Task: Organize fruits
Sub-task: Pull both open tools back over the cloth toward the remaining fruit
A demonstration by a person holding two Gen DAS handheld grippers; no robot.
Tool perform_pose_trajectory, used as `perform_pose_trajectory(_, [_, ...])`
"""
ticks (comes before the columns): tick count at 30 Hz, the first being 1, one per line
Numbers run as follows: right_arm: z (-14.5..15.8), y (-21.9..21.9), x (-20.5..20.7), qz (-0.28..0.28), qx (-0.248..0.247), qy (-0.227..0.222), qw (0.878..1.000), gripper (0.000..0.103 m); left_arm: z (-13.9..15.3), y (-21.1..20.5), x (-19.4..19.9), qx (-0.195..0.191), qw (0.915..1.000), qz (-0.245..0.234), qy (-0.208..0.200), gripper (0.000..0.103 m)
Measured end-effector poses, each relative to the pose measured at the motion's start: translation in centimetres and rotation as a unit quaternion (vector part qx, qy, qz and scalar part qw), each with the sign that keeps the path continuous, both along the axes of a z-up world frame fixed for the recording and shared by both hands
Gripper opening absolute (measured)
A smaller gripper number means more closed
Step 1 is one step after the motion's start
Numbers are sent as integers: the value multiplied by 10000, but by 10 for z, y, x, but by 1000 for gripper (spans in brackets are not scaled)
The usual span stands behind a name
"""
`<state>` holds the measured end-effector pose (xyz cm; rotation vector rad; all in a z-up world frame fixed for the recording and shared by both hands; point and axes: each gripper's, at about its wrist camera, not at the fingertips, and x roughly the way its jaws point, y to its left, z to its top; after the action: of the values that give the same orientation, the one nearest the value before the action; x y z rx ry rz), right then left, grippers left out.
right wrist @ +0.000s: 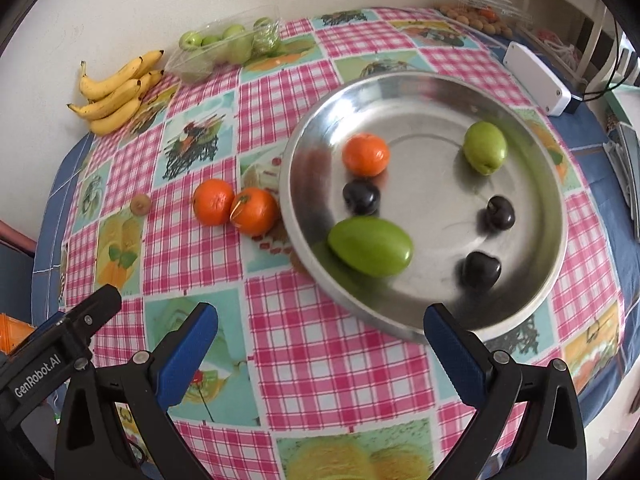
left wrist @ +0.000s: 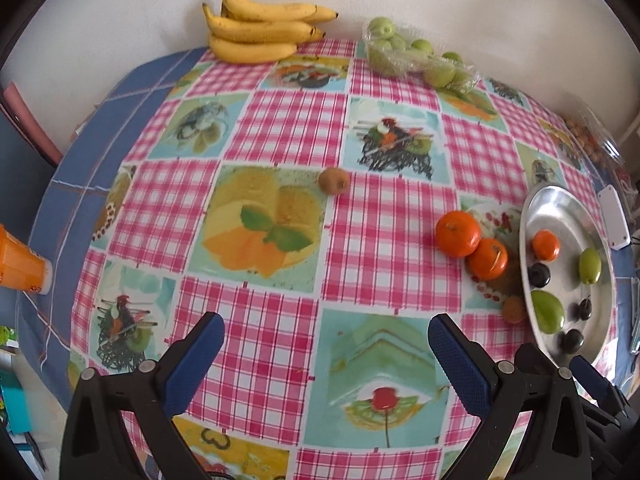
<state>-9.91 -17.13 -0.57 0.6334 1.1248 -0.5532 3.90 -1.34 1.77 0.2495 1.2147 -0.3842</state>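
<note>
From where I sit, both sets of tongs are spread wide and carrying nothing; the left tongs [left wrist: 324,344] hang over the checked cloth of the desk [left wrist: 280,128], the right tongs [right wrist: 320,336] just short of the near rim of the metal dish [right wrist: 532,152]. I judge the sorting to be partly done; the dish already holds one orange [right wrist: 366,154], two green fruits [right wrist: 370,245] and three dark plums [right wrist: 361,197], all lying loose and apart from one another. Left outside are two oranges [right wrist: 235,207] touching each other just beside the dish's left rim, a small brown fruit [left wrist: 334,179] alone near the middle of the desk, and another small brownish fruit [left wrist: 514,309] tucked against the dish's edge in the left view; the right view does not show that one clearly. At the far wall lie a bunch of bananas [left wrist: 260,28] and a clear pack of green fruit [left wrist: 416,60], both untouched; whether they belong in the dish I cannot tell. An orange cup [left wrist: 20,260] stands off the left edge, and a white box [right wrist: 536,80] lies beyond the dish.
</note>
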Motion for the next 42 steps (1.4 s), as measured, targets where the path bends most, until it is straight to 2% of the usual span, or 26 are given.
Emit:
perform_pose_trajectory(8, [-11,3,2,-35,136,175,9997,103,-16,0,3,94,9997,-6,234,103])
perform_pose_trajectory(13, [-12,3,2,-13,0,302,9995,103,-24,-4,5,139,9992,-41,363,103])
perform_pose_trajectory(29, [-13,8,3,26,180,283,9994,103,-22,-3,6,187,9994,6,291,103])
perform_pose_trajectory(42, [-14,8,5,70,144,293,9994,103,-23,-3,6,210,9993,38,298,103])
